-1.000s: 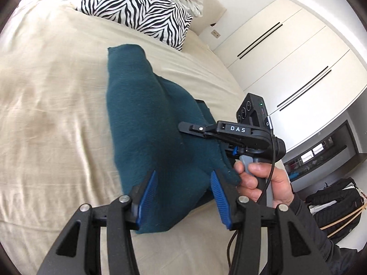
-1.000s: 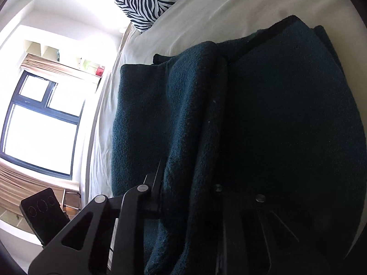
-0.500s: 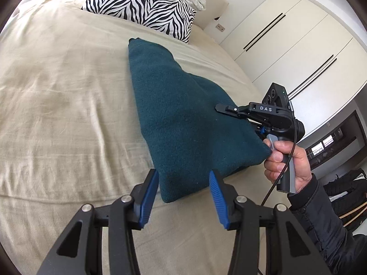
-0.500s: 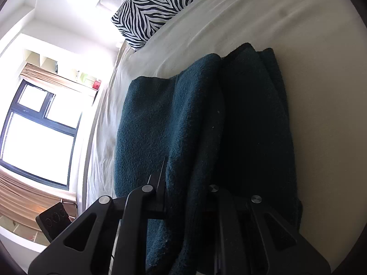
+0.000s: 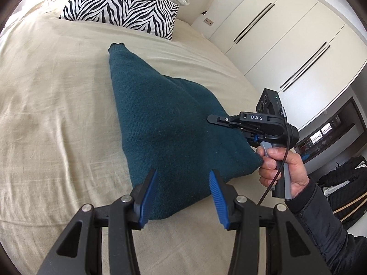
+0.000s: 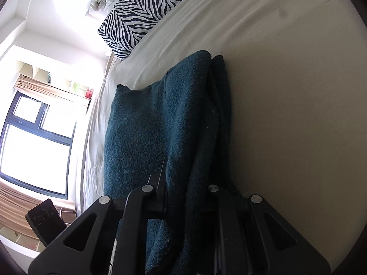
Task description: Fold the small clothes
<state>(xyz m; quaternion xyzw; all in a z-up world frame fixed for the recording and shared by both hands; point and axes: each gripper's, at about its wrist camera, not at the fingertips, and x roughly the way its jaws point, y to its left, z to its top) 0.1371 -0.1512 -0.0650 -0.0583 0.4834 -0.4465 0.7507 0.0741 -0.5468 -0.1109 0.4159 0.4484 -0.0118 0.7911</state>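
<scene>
A dark teal knitted garment [image 5: 165,123] lies folded lengthwise on the beige bed [image 5: 50,105]. My left gripper [image 5: 183,197] is open with blue pads, just above the garment's near edge, holding nothing. My right gripper [image 5: 238,133] is at the garment's right corner and is shut on the cloth. In the right wrist view the garment [image 6: 146,137] runs away from the camera, and a fold of it is pinched between the shut jaws [image 6: 183,197].
A zebra-print pillow [image 5: 123,6] lies at the head of the bed, also in the right wrist view [image 6: 151,11]. White wardrobes [image 5: 286,41] stand to the right. A window [image 6: 34,142] lies past the bed's far side.
The garment's lifted side has been laid down, so it now lies flatter and longer. The left gripper let go of the cloth and backed off. The right gripper stayed shut on the corner.
</scene>
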